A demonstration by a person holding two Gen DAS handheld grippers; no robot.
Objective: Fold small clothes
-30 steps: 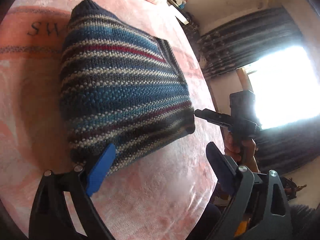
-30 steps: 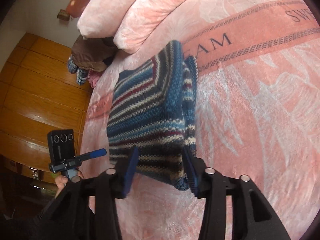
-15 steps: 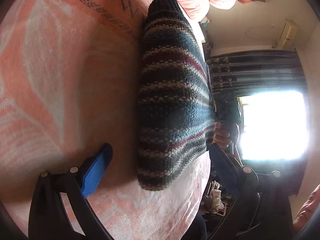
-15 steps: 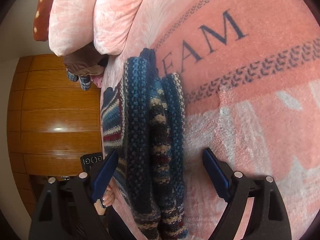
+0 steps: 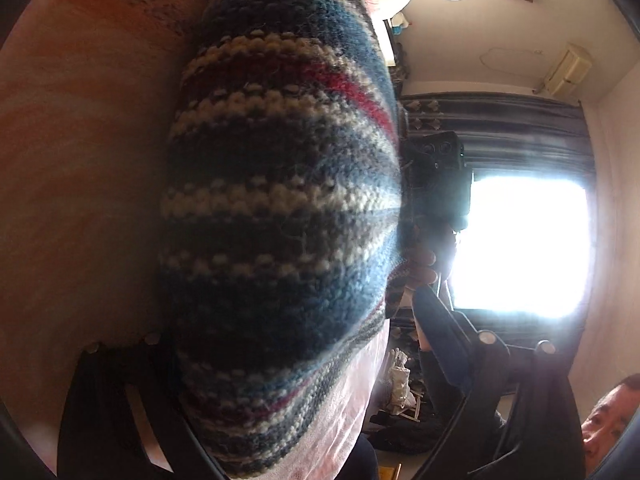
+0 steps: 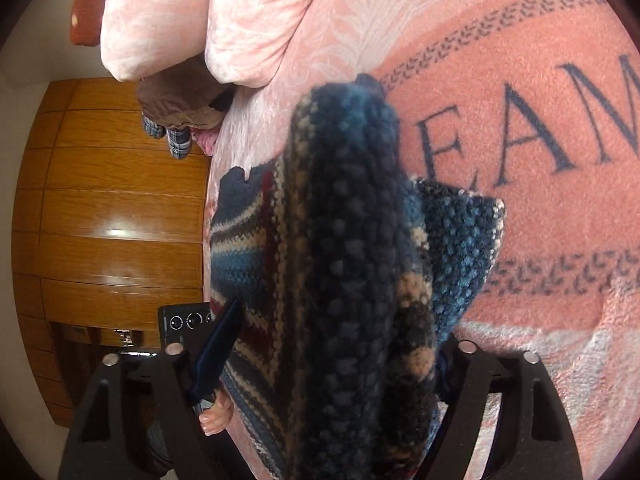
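Straddling chunky striped knit sweater [image 5: 280, 216] on plush pink blanket [image 6: 520, 40]: both grippers' fingers spread wide.

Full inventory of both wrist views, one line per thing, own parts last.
sweater: 1, blue, cream and red stripes, folded on the blanket, between both grippers' fingers
blanket: 1, pink with dark lettering, covers the bed
pillows: 2, pink, head of bed
brown cloth: 1, under the pillows
wardrobe: 1, wooden, beside bed
curtain: dark, around bright window
left gripper: black, open around sweater
right gripper: black, blue pads, open around sweater
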